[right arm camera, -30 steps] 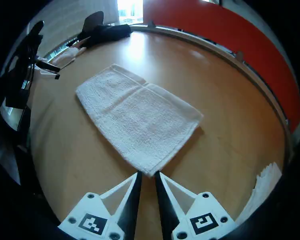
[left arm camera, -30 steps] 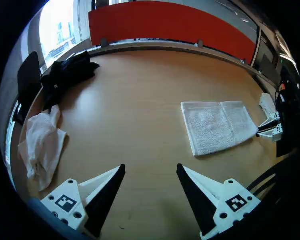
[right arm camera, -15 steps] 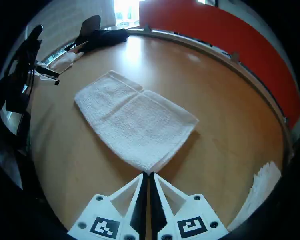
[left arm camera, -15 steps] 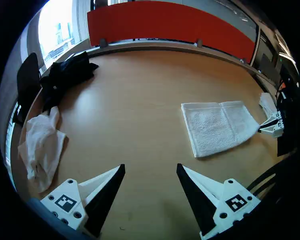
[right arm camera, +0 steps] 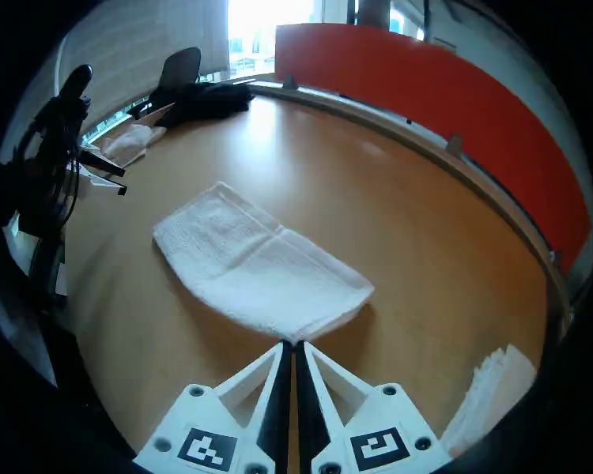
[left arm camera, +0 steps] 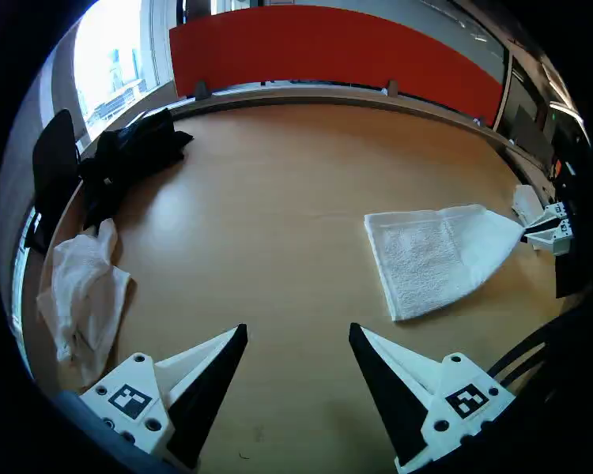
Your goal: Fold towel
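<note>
The folded white towel [right arm camera: 249, 268] lies on the tabletop [right arm camera: 423, 237]. Its long axis runs from the right gripper [right arm camera: 295, 351] away to the upper left. Those jaws pinch its near corner, which is raised off the wood. Bare wood spreads to the red partition [right arm camera: 455, 103]. In the left gripper view, the left gripper [left arm camera: 296, 347] hangs with jaws wide apart, and a crumpled cloth [left arm camera: 79, 292] lies by the left edge.
</note>
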The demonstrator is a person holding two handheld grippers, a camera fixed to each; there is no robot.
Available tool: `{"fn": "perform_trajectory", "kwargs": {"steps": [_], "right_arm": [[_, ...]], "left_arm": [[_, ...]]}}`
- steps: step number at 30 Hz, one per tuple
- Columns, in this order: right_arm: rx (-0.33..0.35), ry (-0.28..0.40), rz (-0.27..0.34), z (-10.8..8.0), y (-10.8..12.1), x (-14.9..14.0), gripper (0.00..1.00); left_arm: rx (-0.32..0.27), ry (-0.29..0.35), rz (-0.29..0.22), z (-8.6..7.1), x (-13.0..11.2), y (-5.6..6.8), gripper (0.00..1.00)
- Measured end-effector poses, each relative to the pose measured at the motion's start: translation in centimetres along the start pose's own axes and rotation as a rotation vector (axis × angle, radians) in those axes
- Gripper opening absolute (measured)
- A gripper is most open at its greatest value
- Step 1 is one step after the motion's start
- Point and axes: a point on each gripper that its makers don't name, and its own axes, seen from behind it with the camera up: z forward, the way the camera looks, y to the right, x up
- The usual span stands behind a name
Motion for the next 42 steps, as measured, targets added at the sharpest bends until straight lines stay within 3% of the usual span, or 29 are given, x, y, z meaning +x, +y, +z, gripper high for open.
{"fn": "perform_trajectory", "kwargs": {"steps": [26,42], "right_arm": [[-0.066,0.106,-0.069,-4.8,1.6,5.7,0.06],[-0.042,0.122,-0.099,-4.9,0.8,6.8,0.06]], "left_arm": [[-0.005,0.028,0.008,-0.1,1.5,0.3,0.96],[-0.008,0.032,0.006,-0.3,1.5,0.6,0.96]]}}
